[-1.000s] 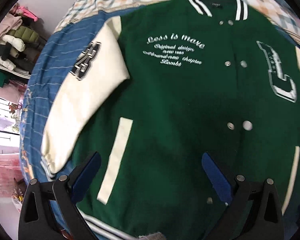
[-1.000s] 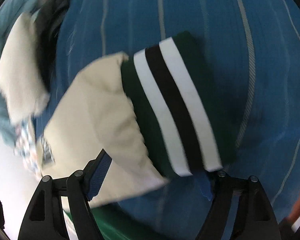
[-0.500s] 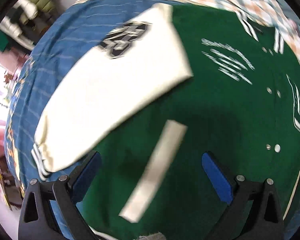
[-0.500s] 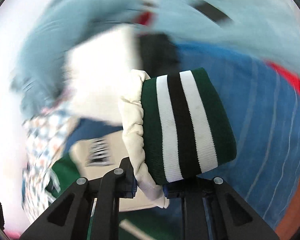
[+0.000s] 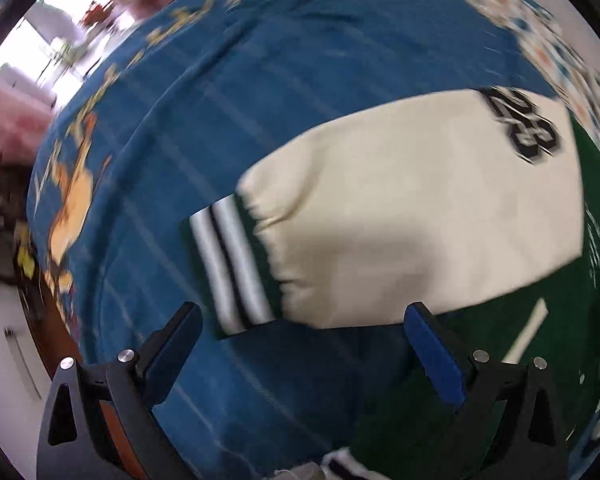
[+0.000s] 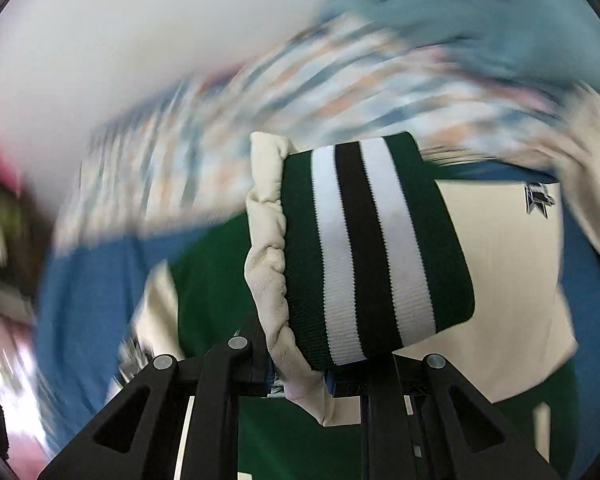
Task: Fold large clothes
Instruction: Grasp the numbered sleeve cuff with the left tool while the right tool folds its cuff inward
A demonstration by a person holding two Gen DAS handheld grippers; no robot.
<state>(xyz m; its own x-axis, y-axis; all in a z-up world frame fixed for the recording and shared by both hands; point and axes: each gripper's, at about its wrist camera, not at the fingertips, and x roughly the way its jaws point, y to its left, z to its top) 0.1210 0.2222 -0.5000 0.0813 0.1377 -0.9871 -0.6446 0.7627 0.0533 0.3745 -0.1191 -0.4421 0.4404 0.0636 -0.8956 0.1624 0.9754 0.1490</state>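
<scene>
- Your right gripper [image 6: 300, 380] has its fingers pinched on the cream sleeve end at the green cuff with white and black stripes [image 6: 374, 248], low centre of frame.
- Your left gripper [image 5: 302, 344] is spread and empty; the other striped cuff [image 5: 236, 268] lies just ahead, nearer the left finger.
- That cream sleeve [image 5: 420, 216] runs rightward to the green varsity jacket [image 5: 560, 340] on the blue bed cover [image 5: 260, 80].

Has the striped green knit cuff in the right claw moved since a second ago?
Yes. The striped green knit cuff, pinched in the right claw, has risen off the blue bedspread and now hangs over the green jacket body.
</scene>
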